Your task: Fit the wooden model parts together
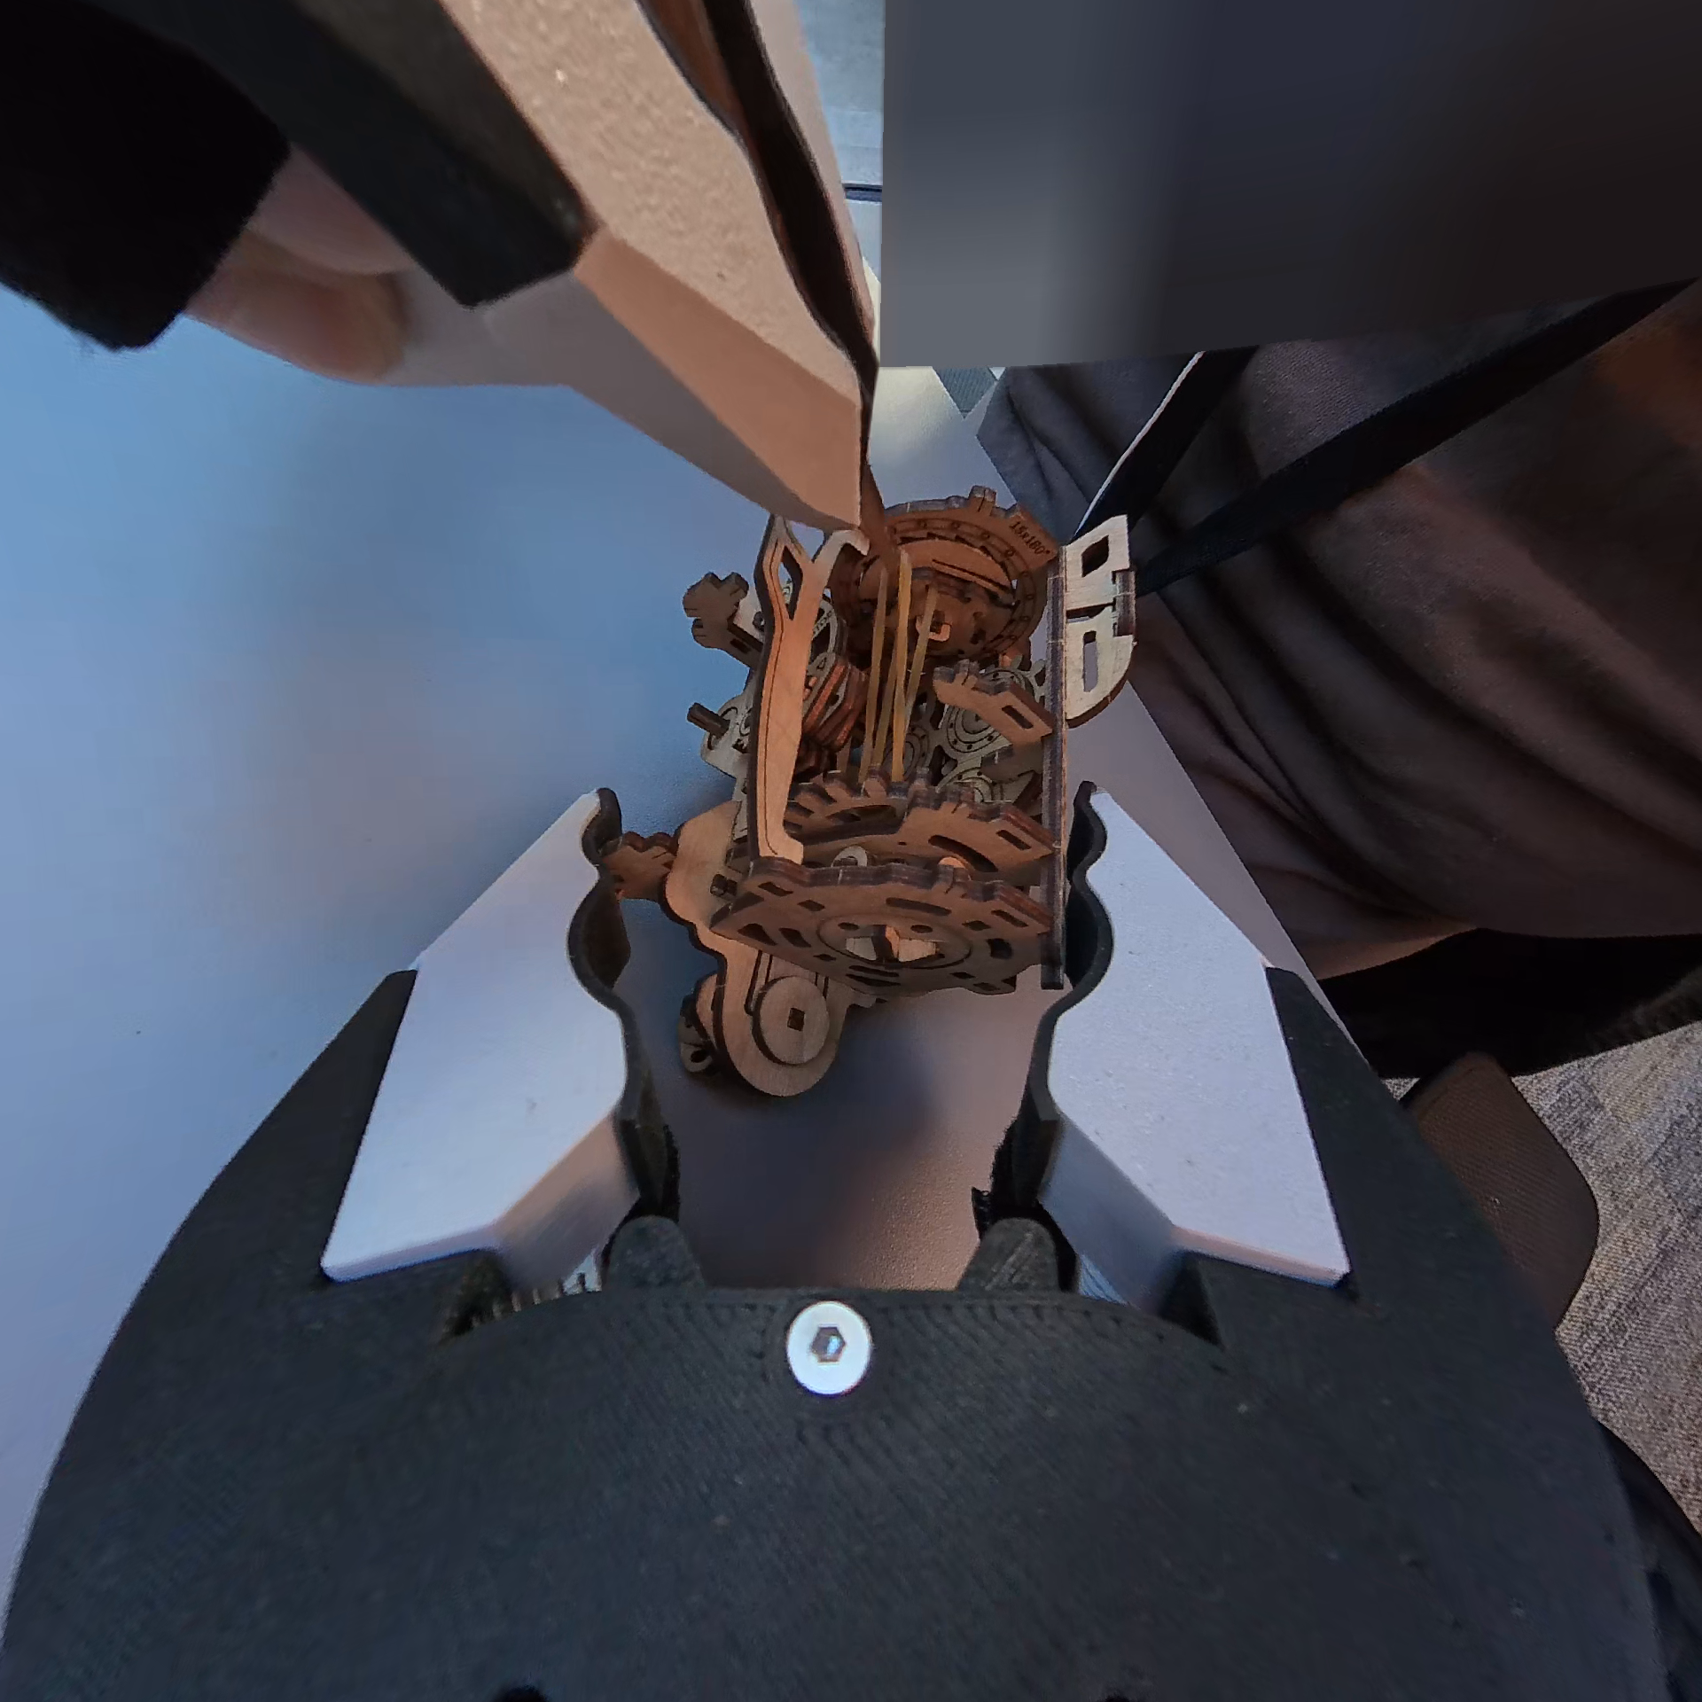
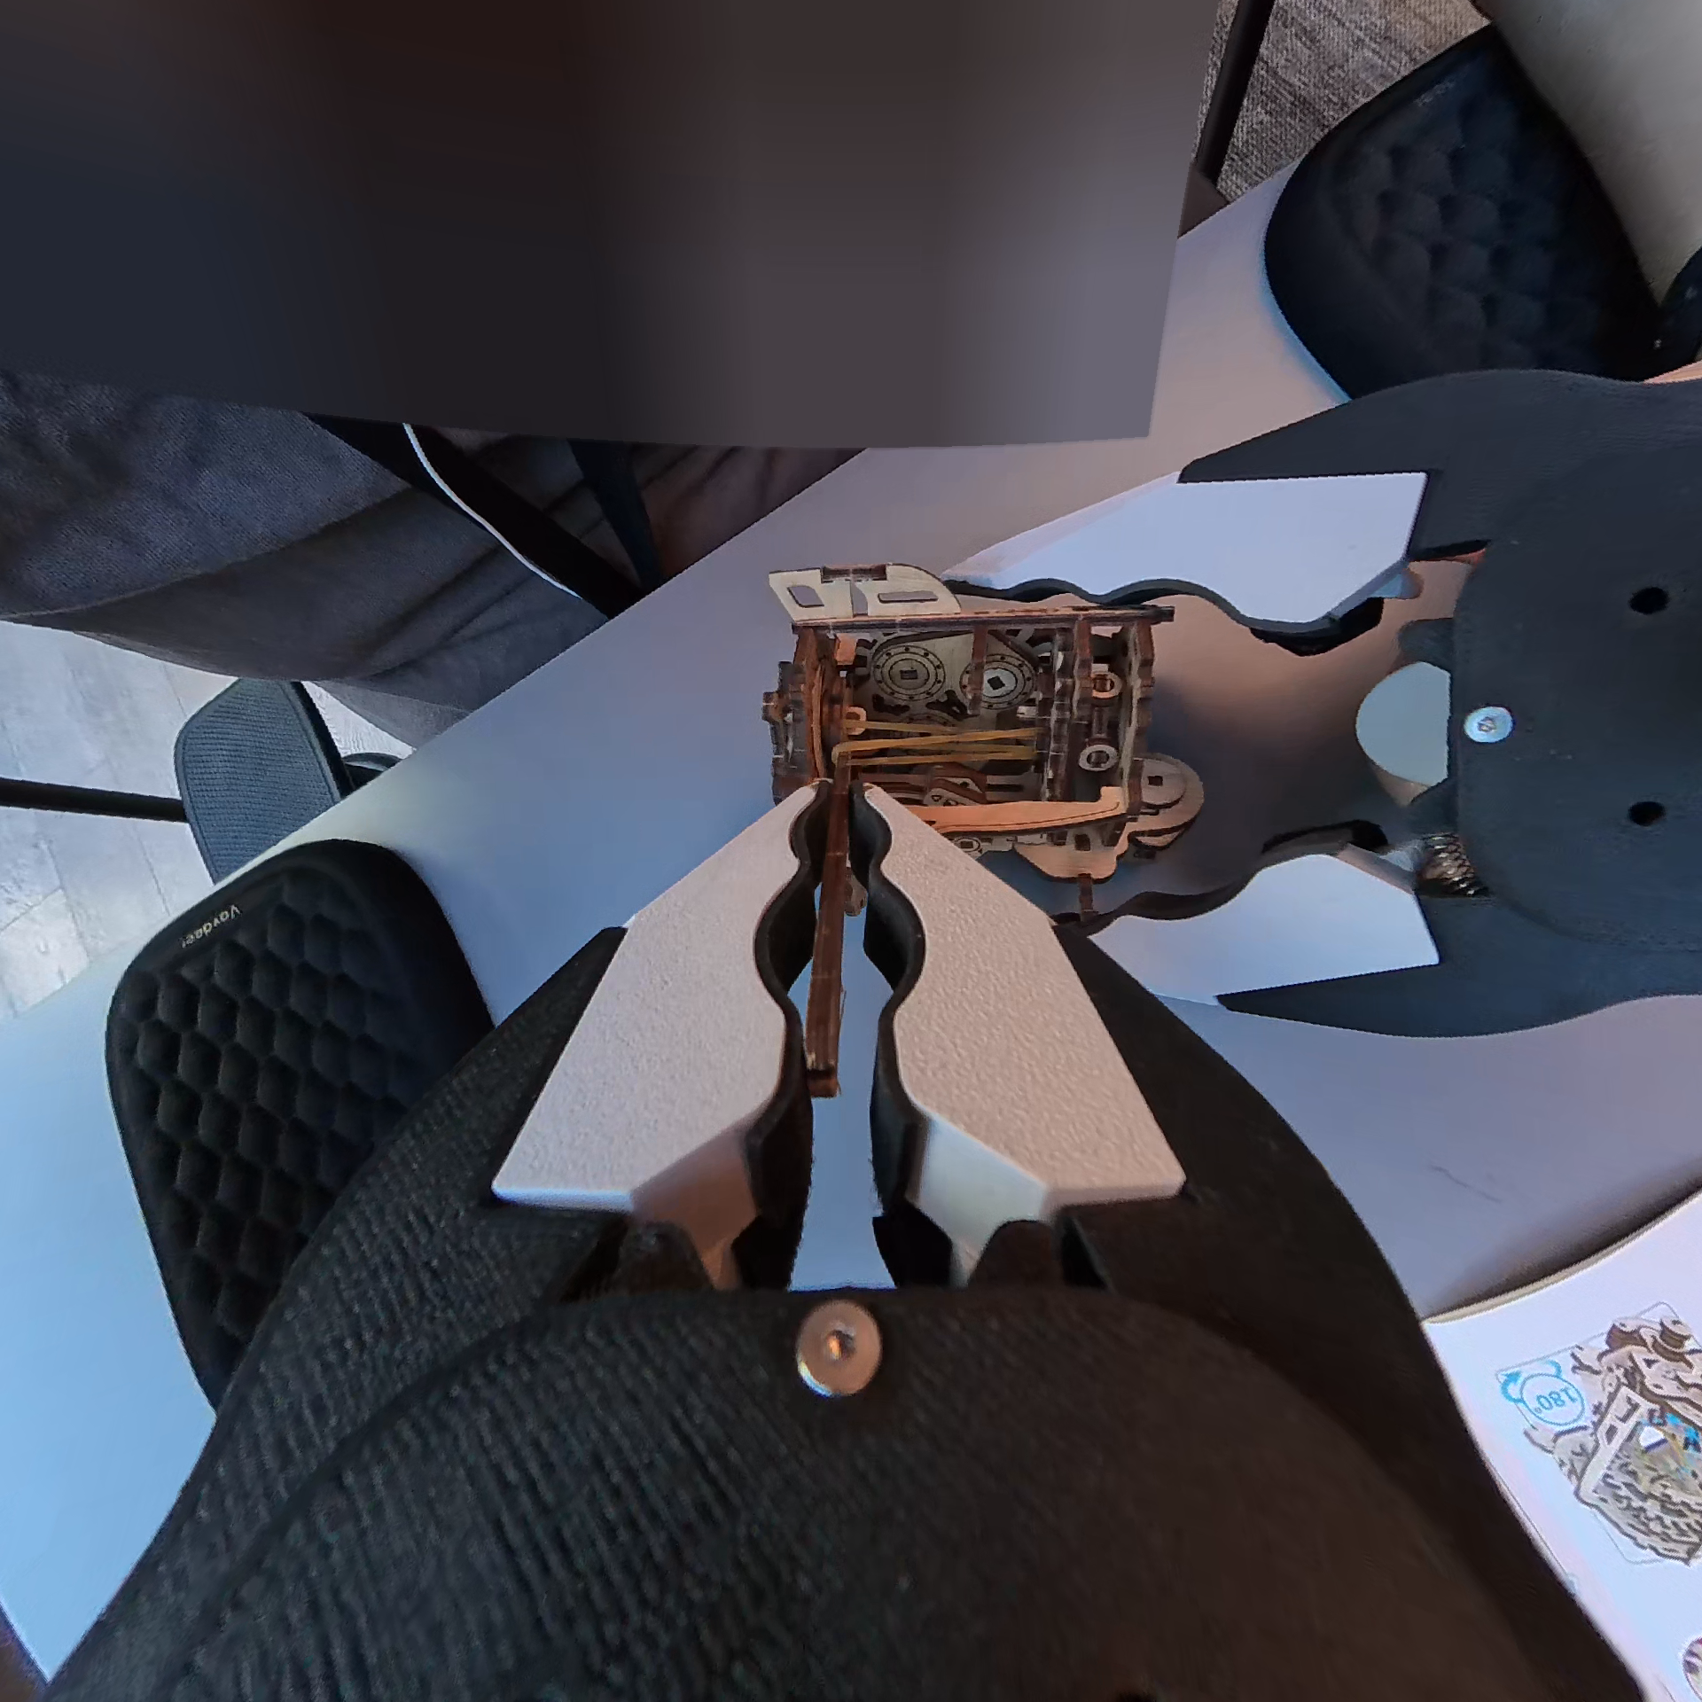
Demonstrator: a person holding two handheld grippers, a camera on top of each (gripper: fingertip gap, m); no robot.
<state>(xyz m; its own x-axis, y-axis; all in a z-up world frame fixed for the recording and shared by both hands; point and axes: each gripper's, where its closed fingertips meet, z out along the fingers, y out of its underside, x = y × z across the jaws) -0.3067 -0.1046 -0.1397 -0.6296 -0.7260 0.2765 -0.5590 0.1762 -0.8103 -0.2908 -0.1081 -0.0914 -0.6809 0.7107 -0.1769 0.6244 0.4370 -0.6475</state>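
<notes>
1. Wooden model [image 1: 884, 810], a part-built gearbox of laser-cut plates, gears and stretched rubber bands [image 2: 930, 737], lies on its side on the pale bench [image 2: 589, 764], between the two fingers of the left gripper [image 1: 843, 829]
2. Left gripper: fingers spread wide, one on each side of the model; the right-hand one lies against a side plate, while contact on the other side cannot be told. Judged purpose: to brace the model against sliding while a part is pushed in
3. Right gripper [image 2: 833, 797]: fingers drawn together and clamped on a thin wooden strip [image 2: 824, 967], held edge-on between the pads
4. Strip: long axis runs along the right gripper's fingers, its free end pointing into the model's open frame near the rubber bands and the large ring gear [image 1: 958, 562]. Gripping it lengthwise probably lets the push act straight along the strip
5. Model: long axis runs away from the left wrist camera toward the seated person [image 1: 1381, 645], open side turned toward the right gripper
6. Printed instruction sheet [image 2: 1593, 1437] lies on the bench at the right, well apart from the work
</notes>
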